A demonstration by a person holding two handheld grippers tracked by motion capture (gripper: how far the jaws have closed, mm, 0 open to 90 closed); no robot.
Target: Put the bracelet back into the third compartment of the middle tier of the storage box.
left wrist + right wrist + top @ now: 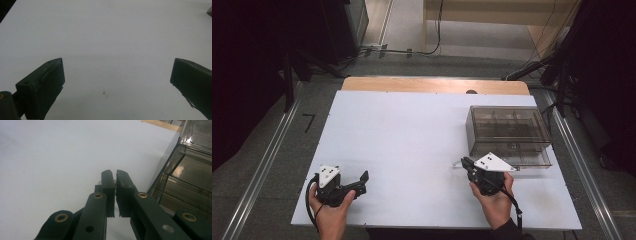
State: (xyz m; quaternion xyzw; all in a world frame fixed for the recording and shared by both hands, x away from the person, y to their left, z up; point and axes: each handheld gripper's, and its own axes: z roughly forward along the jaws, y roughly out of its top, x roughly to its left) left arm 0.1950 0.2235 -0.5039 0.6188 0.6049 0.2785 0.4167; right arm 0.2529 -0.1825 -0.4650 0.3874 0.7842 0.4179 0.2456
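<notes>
Nearby, unlabelled smoky plastic organizer box (507,134)

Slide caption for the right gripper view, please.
Right gripper, jaws shut with nothing visibly between them, hovers over the white table just left of the smoky clear compartment box.

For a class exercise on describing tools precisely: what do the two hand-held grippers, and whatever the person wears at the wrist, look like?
Each hand-held gripper, left and right, is black, with a pale three-cornered plate on top and a black cable trailing back. In the right gripper view the linkage arms carry brass-coloured rivets and the pads are flat and blocky. A dark sleeve shows at the right wrist.
</notes>
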